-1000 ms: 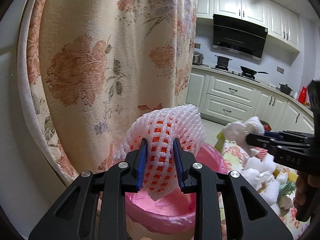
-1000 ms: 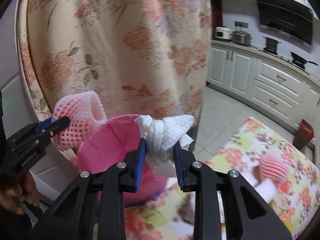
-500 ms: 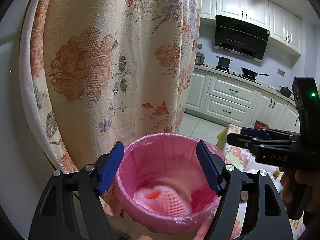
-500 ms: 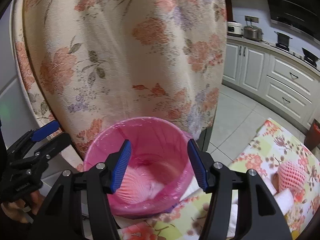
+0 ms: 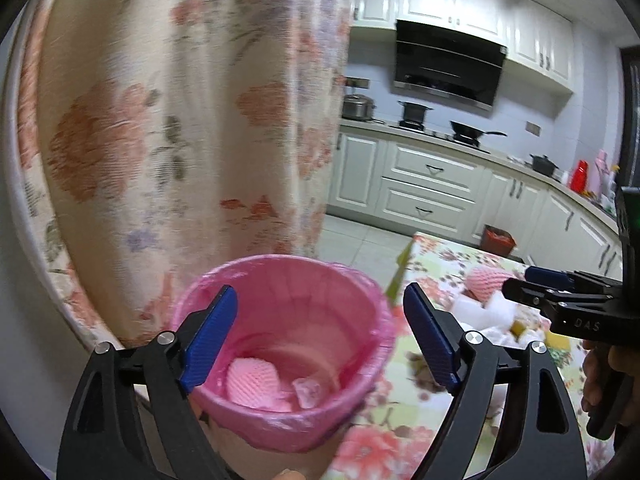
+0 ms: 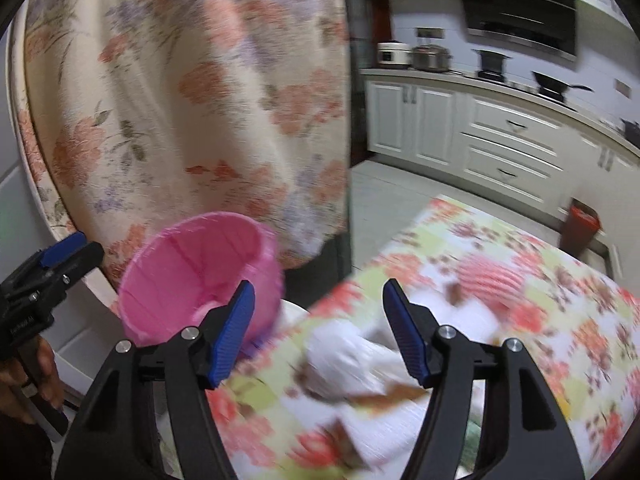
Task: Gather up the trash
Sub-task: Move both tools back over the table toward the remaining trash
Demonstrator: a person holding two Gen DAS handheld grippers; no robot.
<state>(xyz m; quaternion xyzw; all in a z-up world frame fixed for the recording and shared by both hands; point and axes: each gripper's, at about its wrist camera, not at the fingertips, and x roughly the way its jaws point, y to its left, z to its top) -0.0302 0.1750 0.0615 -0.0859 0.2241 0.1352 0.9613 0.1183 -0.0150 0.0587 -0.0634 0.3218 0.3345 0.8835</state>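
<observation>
A bin with a pink liner (image 5: pixel 340 276) stands at the table's left end; it also shows in the right wrist view (image 6: pixel 188 264). A foam fruit net (image 5: pixel 254 386) and a crumpled white tissue (image 5: pixel 306 392) lie inside it. My left gripper (image 5: pixel 320 340) is open and empty above the bin. My right gripper (image 6: pixel 318 334) is open and empty over the table, above blurred white tissues (image 6: pixel 344 360). Another pink foam net (image 6: pixel 490 278) lies on the table; it also shows in the left wrist view (image 5: pixel 486 280).
The table has a floral cloth (image 6: pixel 580 340). A flowered curtain (image 5: pixel 160 120) hangs close behind the bin. White kitchen cabinets (image 5: pixel 432 184) and a small red floor bin (image 5: pixel 498 240) are further back.
Both grippers opened and dropped the foam net and the tissue into the bin. The right gripper has since swung right, over the table.
</observation>
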